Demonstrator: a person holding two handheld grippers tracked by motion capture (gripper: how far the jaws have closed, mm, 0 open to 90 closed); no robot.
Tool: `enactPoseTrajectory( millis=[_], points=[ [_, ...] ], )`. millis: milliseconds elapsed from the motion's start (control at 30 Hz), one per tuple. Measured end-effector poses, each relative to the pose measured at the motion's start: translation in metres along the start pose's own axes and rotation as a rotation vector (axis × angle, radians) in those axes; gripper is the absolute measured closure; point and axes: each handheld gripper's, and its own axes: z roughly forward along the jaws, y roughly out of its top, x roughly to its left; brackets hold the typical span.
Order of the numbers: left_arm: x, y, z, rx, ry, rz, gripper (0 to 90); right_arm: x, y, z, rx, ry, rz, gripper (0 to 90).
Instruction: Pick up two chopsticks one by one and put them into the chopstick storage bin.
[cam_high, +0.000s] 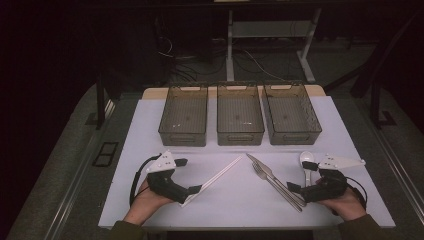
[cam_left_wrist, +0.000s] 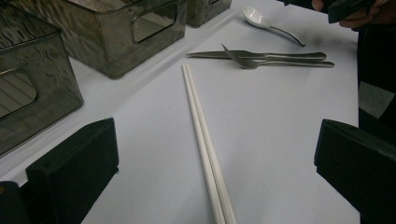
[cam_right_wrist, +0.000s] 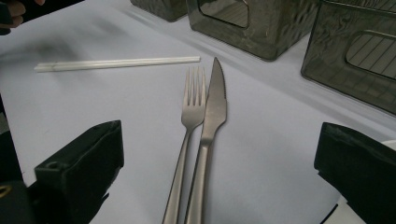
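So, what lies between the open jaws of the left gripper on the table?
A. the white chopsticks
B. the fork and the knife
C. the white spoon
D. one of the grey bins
A: in the left gripper view the white chopsticks run up the table between the two black jaws, untouched by either.

High view: fixed overhead on the person's side, looking forward and down over the whole table (cam_high: 240, 210). Left gripper view: low, close, looking along the chopsticks (cam_left_wrist: 205, 144) toward the bins (cam_left_wrist: 116, 32). Right gripper view: equally low, facing the fork (cam_right_wrist: 187, 140) and knife (cam_right_wrist: 210, 126). Both gripper views share chopsticks, fork, knife, bins.
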Motion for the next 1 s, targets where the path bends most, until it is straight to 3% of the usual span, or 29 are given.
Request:
enactPoseTrajectory(
  millis=[733,1000],
  points=[
    [0.001,0.006,0.002,-0.014,0.014,-0.003,0.0,-0.001,0.0,0.0,-0.012,-0.005,0.013,1.5],
    [0.003,0.013,0.011,-0.019,0.017,-0.002,0.0,-0.002,-0.001,-0.001,-0.018,-0.004,0.017,1.5]
  ],
)
